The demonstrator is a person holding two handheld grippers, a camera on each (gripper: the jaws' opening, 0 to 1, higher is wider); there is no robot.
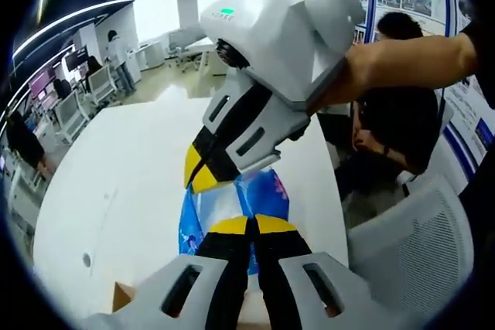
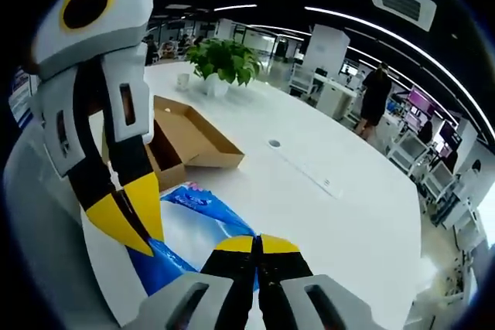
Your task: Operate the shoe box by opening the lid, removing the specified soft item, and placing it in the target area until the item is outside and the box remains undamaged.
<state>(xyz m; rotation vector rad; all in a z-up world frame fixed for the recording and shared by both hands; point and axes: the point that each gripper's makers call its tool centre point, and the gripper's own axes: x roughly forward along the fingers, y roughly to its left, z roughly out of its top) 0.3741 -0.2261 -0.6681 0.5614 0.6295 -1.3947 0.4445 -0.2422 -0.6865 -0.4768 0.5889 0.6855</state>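
A soft blue-and-white plastic pack (image 1: 259, 195) hangs between both grippers over the white table (image 1: 124, 191). My left gripper (image 1: 247, 226) rises from the bottom of the left gripper view, shut on the pack's near edge. My right gripper (image 1: 203, 174) comes in from above, held by a person's arm, and its yellow tips pinch the pack's far edge. In the right gripper view the right gripper (image 2: 257, 243) is shut on the pack (image 2: 193, 218), and the left gripper (image 2: 133, 226) grips it from the left. The brown shoe box (image 2: 186, 141) lies open on the table behind the pack.
A corner of the cardboard box (image 1: 120, 295) shows at the lower left. A potted plant (image 2: 224, 59) and a white cup (image 2: 183, 80) stand at the table's far end. A person (image 1: 394, 113) sits beside a white mesh chair (image 1: 421, 245) at the table's right edge.
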